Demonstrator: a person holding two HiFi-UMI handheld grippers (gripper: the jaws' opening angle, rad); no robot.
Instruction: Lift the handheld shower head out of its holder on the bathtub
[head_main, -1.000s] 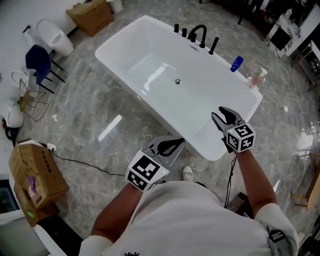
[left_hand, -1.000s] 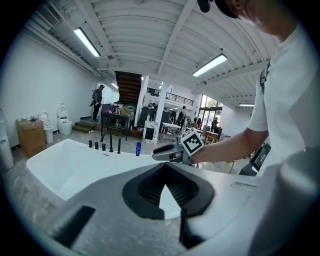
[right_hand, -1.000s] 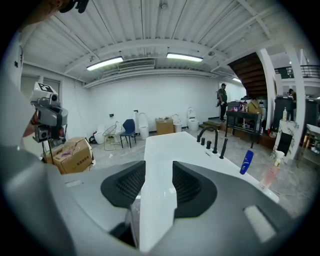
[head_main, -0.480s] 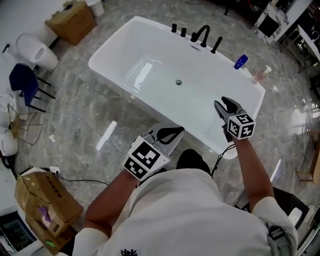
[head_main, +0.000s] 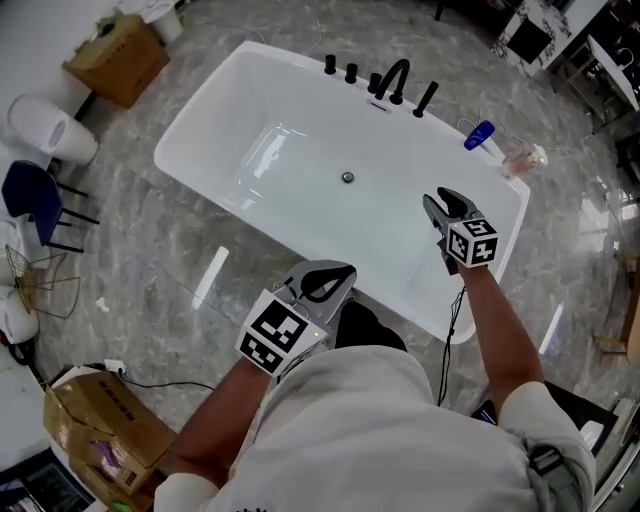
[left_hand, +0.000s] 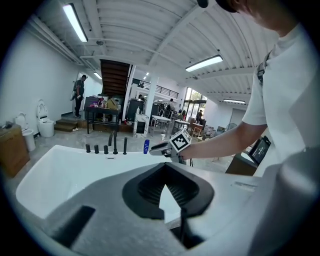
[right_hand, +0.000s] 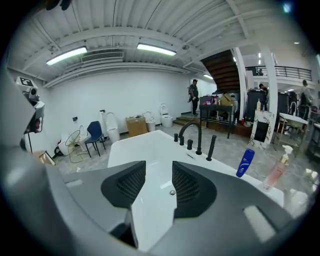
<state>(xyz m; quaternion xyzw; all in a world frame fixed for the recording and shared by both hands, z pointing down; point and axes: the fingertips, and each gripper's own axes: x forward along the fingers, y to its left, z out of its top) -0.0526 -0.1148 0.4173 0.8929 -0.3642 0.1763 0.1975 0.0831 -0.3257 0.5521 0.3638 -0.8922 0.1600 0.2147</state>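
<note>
Head view: right hand-held gripper (head_main: 443, 203) outstretched over bathtub (head_main: 210, 105)

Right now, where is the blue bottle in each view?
Head view: bottle upper right, on the tub rim.
Left gripper view: bottle just left of centre.
Right gripper view: bottle right of centre.
Shared landmark: black faucet, left of the bottle everywhere.
</note>
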